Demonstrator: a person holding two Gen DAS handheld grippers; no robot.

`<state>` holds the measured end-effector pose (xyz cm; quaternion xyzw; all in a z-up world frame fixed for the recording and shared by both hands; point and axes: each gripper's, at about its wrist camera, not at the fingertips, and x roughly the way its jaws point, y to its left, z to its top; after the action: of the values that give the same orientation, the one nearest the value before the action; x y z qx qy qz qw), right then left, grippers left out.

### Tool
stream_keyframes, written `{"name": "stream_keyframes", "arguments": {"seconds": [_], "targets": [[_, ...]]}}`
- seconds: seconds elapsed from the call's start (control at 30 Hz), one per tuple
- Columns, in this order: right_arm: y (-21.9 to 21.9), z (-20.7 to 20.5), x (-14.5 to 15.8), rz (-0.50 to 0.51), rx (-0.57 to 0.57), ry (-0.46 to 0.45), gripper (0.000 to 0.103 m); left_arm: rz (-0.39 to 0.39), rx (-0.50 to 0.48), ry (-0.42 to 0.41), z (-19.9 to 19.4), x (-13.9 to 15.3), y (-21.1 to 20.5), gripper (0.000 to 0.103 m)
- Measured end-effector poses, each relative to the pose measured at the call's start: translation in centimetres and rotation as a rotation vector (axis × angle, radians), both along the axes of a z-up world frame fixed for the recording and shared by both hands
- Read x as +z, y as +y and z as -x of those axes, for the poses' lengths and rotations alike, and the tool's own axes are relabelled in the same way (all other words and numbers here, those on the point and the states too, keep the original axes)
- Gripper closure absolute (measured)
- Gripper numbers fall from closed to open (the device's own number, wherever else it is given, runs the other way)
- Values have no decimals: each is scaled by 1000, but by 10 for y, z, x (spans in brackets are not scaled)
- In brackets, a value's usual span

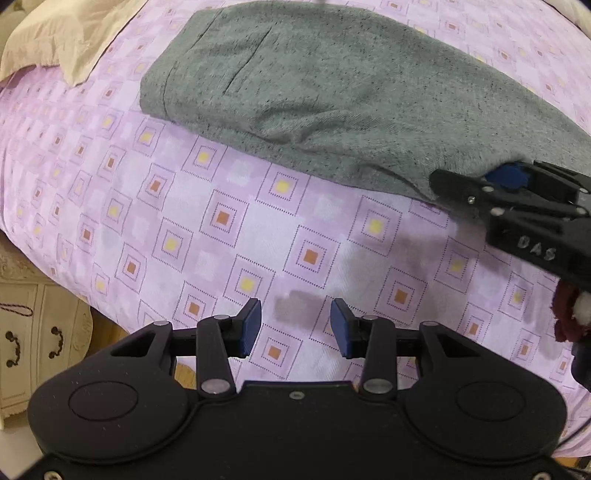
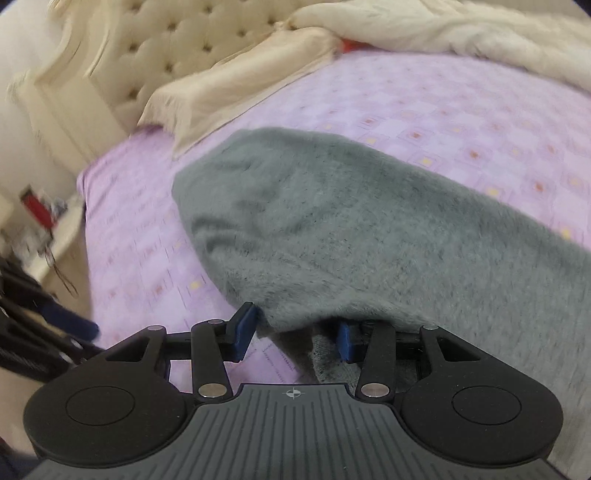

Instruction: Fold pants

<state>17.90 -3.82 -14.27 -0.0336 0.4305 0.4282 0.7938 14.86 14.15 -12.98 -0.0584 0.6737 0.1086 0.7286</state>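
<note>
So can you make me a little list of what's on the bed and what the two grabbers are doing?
surface: bed with purple patterned sheet
garment: grey pants, lying folded on the sheet
pillow: cream, beside the pants
left gripper: jaws open, nothing between them, over bare sheet
right gripper: jaws apart, at the pants' near edge

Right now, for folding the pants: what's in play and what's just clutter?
In play:
grey pants
right gripper, at the pants' near edge
left gripper, nothing between its jaws

Lying about:
beige pillow
cream quilt
white dresser
tufted headboard
</note>
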Motion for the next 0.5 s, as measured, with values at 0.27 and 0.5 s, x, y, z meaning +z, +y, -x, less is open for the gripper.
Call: {"name": "stream_keyframes", "arguments": {"seconds": [0.27, 0.5], "targets": [[33, 27, 13, 23, 310, -71, 60, 2, 10, -22, 9, 4, 10, 54], [42, 45, 12, 47, 229, 3, 57, 13, -23, -33, 2, 9, 25, 54]]}}
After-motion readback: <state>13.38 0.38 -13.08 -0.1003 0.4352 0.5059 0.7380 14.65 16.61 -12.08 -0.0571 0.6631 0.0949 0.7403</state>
